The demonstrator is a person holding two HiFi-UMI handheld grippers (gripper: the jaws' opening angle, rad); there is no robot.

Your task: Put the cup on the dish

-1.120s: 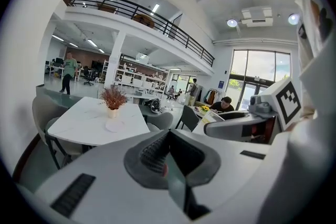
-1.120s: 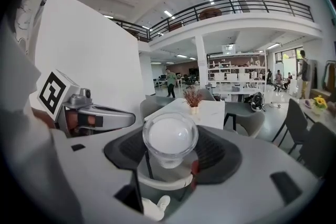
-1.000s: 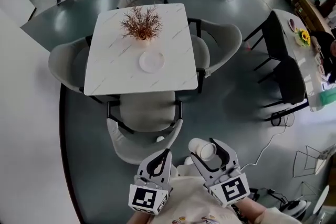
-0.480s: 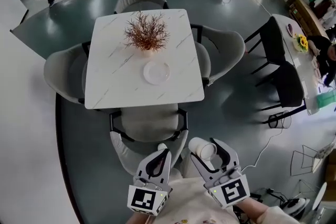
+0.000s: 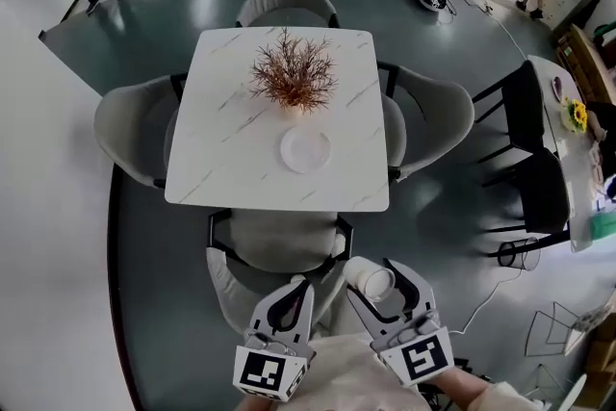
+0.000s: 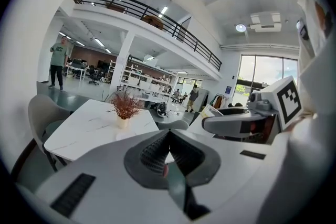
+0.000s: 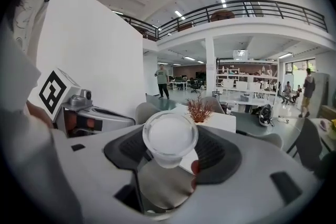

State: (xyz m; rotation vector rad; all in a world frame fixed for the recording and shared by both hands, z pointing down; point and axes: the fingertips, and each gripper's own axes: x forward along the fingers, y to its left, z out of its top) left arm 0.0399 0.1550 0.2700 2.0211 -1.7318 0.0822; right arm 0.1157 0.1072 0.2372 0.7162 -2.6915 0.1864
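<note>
Pale left gripper (image 5: 304, 284) and right gripper (image 5: 373, 270), black pads (image 6: 152, 152), marker cubes (image 5: 268, 369) — cream printed top (image 5: 342, 382)

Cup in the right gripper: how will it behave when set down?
The cup looks thin and translucent, so probably light and easily squashed by the right gripper. Seemingly empty and round-walled, it may tip or roll if nudged.
</note>
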